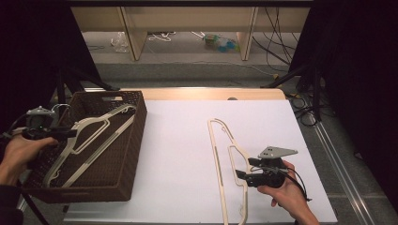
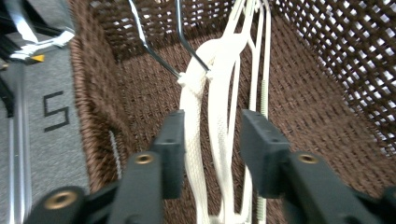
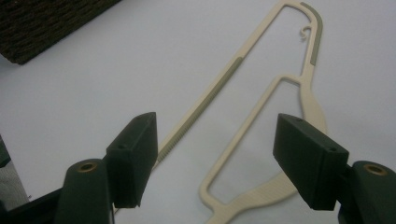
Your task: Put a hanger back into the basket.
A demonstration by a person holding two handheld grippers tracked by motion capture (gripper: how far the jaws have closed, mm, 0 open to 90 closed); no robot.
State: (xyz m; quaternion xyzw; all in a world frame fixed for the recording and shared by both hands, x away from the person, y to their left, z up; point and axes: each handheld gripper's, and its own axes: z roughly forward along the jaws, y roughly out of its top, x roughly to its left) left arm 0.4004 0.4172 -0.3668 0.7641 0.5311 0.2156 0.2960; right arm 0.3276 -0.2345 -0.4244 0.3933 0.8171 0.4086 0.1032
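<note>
A brown woven basket (image 1: pixel 123 154) is seen at the left edge of the white table (image 1: pixel 178 154), its near left corner overhanging the table's edge. Two cream hangers (image 1: pixel 89 138) are lying inside it, slanted from the near left corner up toward the far right rim, where one end rests on the wall top. The left gripper (image 1: pixel 70 134) is held over the basket's left wall; in the left gripper view its jaws stand partly apart, with the necks of the hangers (image 2: pixel 212 98) between them. The left pad is touching or nearly touching one neck, while the right pad is clear of them, so nothing is clamped. The metal hooks (image 2: pixel 184 42) are seen leaning toward the basket's far wall, with little room left at either side wall. A third cream hanger (image 1: pixel 225 164) is lying flat on the table, well apart from the basket, running from mid-table to the near edge. The right gripper (image 1: pixel 239 174) is held low at that hanger's right side, near the near right corner of the table; in the right gripper view its jaws are spread wide and empty, the hanger's (image 3: pixel 261 107) curved shoulder lying between and beyond them, untouched. A broad bare stretch of table is left between basket and flat hanger, and more beyond toward the far edge.
</note>
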